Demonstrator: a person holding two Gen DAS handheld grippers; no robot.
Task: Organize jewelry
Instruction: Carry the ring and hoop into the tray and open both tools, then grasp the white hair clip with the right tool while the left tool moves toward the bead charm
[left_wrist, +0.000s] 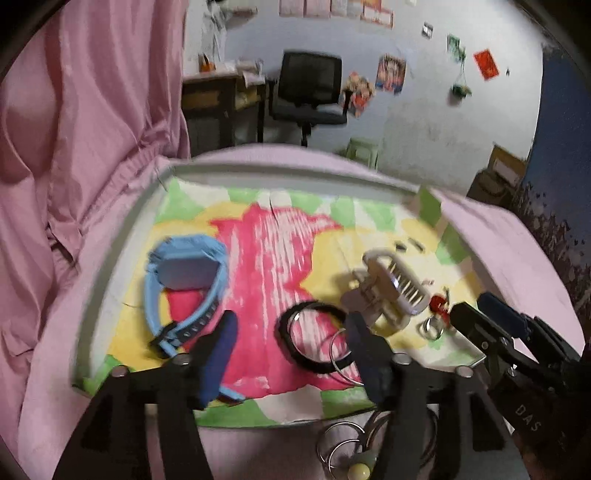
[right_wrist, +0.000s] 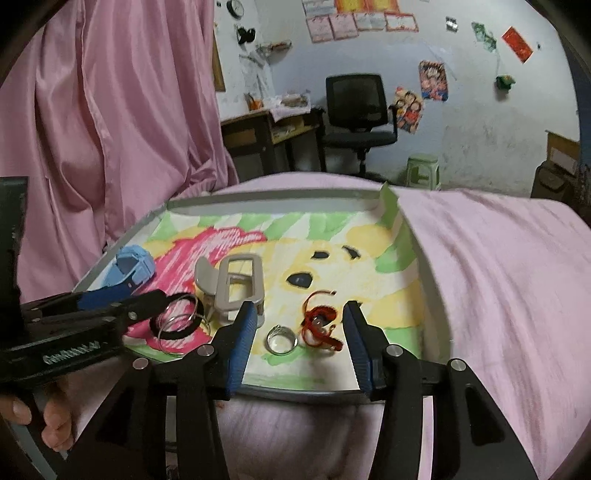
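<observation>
Both tongs gape released: silver ring between right tongs, black bangle between left tongs.

My left view smears with motion blur — the hair clip shows no sharp edges. The left gripper's fingers cover part of the blue watch strap, and the metal rings run behind them — their count unclear.

A bed covered in pink sheet carries a shallow grey-rimmed tray lined with a bright cartoon-print cloth (pink, yellow and green). A cluster of thin metal bangles lies directly on the sheet just outside the tray's near edge, with a pale bead beside them.
</observation>
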